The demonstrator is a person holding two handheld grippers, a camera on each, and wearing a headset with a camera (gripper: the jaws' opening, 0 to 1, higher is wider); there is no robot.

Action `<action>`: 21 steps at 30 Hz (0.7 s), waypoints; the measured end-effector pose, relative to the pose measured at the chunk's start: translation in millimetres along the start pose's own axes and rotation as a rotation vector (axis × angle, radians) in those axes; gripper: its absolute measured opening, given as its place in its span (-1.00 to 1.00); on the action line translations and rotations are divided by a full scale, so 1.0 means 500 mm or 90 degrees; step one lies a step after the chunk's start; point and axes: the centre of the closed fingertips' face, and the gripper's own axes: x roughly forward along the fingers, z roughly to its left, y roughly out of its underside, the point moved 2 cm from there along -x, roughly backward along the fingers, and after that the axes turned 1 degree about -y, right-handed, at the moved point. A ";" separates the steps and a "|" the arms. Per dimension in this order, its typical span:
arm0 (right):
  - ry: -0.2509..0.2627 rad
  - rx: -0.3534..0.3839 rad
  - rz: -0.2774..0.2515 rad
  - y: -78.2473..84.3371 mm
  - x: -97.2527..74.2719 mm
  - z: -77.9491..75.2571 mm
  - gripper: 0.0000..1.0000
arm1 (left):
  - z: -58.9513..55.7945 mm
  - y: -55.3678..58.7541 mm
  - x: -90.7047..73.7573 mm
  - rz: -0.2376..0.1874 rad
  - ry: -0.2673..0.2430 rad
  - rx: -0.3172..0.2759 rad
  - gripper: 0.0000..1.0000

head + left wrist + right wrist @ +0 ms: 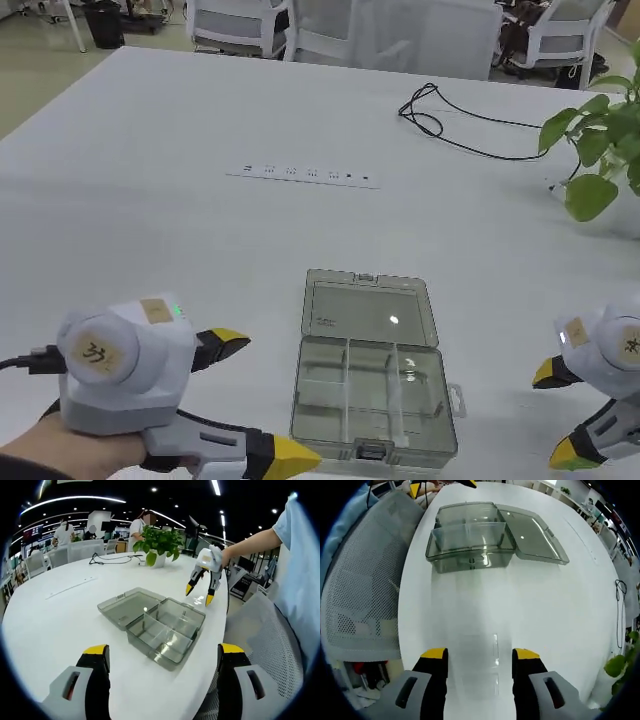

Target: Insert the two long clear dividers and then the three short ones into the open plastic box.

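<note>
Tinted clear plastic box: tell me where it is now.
Head view, bottom centre: the box sits open on the white table, between the left gripper and the right gripper.

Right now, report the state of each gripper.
Left gripper: open, holding nothing.
Right gripper: open, holding nothing.

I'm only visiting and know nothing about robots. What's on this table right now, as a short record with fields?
Table: white, large
Plastic box: open, lid flat behind it, clear dividers standing inside, number unclear
Left tongs: open, empty, left of the box, not touching it
Right tongs: open, empty, right of the box
Clear strips: faint, lying flat on the table ahead of the right tongs
Also: black cable, potted plant, far side
</note>
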 end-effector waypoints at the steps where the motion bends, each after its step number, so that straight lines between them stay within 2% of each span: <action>1: 0.000 -0.008 0.004 0.000 0.002 0.002 0.00 | 0.002 -0.001 -0.002 -0.001 -0.002 -0.001 0.77; 4: -0.011 -0.004 0.003 -0.002 0.004 0.007 -0.05 | 0.007 -0.002 -0.005 -0.006 -0.007 -0.005 0.78; 11: -0.013 -0.031 0.021 0.005 0.017 0.008 -0.19 | 0.009 -0.002 -0.005 -0.005 -0.008 -0.006 0.77; 14: -0.015 -0.017 0.014 0.006 0.012 0.005 -0.22 | 0.007 -0.002 -0.004 -0.006 -0.007 -0.008 0.77; 21: -0.012 -0.026 0.013 0.006 0.013 0.007 -0.24 | 0.006 -0.004 -0.001 -0.009 -0.009 -0.005 0.75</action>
